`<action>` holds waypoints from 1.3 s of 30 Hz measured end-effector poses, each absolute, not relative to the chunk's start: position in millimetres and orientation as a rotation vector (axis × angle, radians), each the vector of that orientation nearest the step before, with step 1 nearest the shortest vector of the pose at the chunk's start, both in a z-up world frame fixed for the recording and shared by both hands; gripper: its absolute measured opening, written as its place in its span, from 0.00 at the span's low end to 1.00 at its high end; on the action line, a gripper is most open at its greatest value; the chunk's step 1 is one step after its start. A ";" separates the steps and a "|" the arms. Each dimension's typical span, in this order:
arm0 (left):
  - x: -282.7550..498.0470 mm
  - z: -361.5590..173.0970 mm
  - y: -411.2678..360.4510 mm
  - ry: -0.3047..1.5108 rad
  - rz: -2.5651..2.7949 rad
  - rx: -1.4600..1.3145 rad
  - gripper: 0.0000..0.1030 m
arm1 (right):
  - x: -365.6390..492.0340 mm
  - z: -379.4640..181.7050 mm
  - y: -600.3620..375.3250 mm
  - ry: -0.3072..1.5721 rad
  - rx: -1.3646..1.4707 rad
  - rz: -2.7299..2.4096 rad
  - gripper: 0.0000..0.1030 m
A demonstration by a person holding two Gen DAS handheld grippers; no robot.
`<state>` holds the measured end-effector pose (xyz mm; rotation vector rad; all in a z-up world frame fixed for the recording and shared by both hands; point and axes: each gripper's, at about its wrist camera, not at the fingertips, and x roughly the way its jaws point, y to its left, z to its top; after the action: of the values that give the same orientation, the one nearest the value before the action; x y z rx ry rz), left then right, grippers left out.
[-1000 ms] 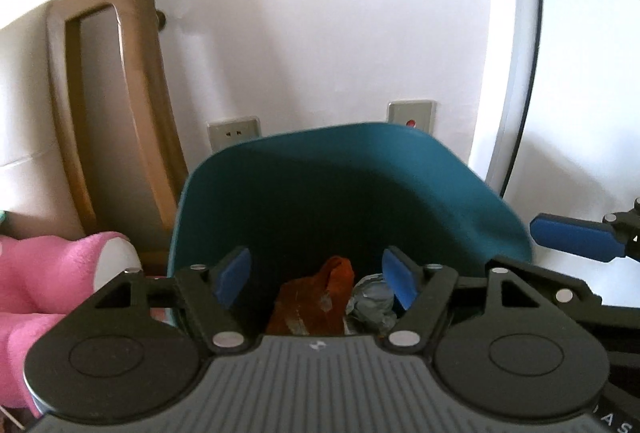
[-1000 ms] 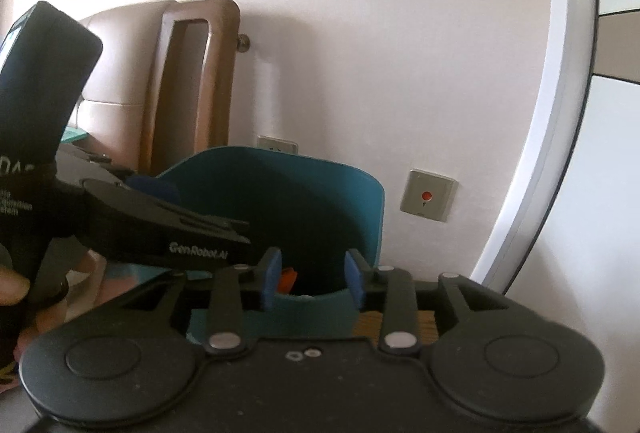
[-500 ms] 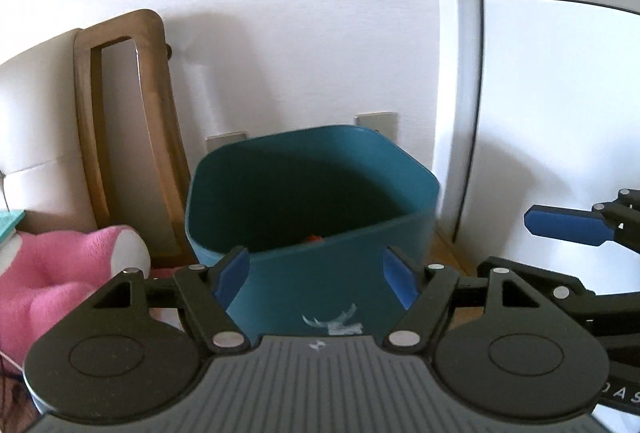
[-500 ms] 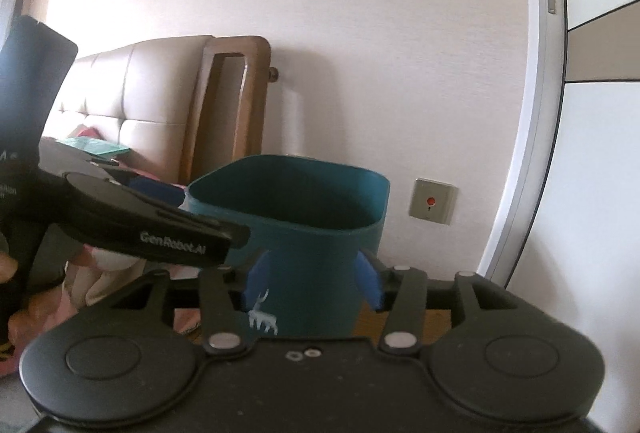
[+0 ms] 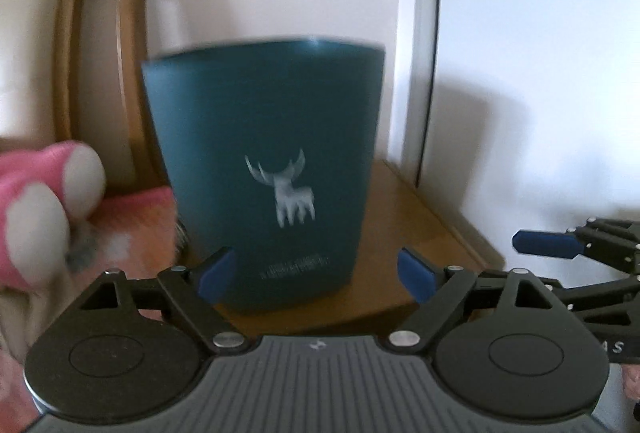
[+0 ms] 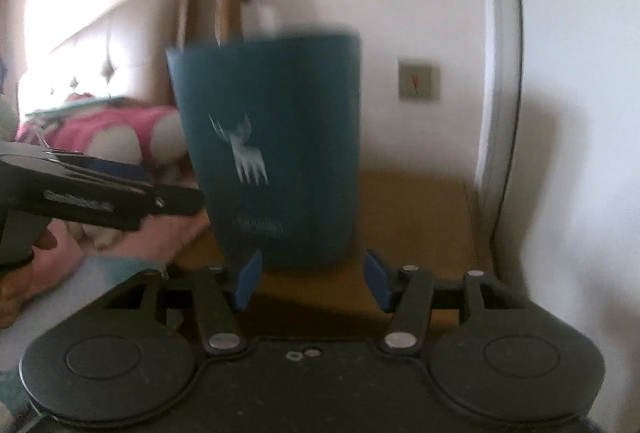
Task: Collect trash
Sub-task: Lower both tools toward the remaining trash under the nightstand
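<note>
A teal trash bin (image 5: 264, 137) with a white deer print stands upright on a wooden floor strip, seen from the side in both wrist views; it also shows in the right wrist view (image 6: 272, 153). Its inside is hidden. My left gripper (image 5: 316, 275) is open and empty, low in front of the bin's base. My right gripper (image 6: 312, 279) is open and empty, also low in front of the bin. The right gripper also shows in the left wrist view (image 5: 548, 243), and the left gripper in the right wrist view (image 6: 120, 193).
A pink plush toy (image 5: 36, 193) lies left of the bin. A wooden frame (image 5: 104, 65) leans on the wall behind. A white door frame (image 5: 416, 73) stands at the right, a wall switch (image 6: 418, 79) beside it. A padded headboard (image 6: 100, 53) is at left.
Both grippers have dropped from above the bin's rim to near floor level. The trash inside, visible a second ago, is hidden now. The right gripper's jaws have widened.
</note>
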<state>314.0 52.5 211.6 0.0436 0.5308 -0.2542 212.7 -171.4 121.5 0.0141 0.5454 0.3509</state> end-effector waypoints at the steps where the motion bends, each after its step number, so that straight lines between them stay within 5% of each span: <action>1: 314.3 199.9 52.7 0.527 -0.263 0.037 0.86 | 213.8 108.0 -173.2 0.563 0.023 0.339 0.55; 11: 338.8 60.0 62.0 0.573 -0.264 -0.109 0.87 | 228.5 -18.4 -172.9 0.735 0.042 0.220 0.56; 15: 355.3 8.4 63.8 0.584 -0.273 -0.182 0.99 | 236.4 -67.0 -169.3 0.809 0.051 0.179 0.56; 22: 377.8 -65.8 68.7 0.639 -0.285 -0.253 1.00 | 249.1 -141.0 -172.8 0.926 0.081 0.111 0.56; 39: 431.7 -250.3 7.1 1.017 -0.359 0.208 1.00 | 292.5 -308.8 -178.9 1.240 0.189 0.056 0.56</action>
<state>431.7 7.1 -250.3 0.2077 1.0172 -0.3592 292.5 -178.9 -308.8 0.1889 1.2398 0.0559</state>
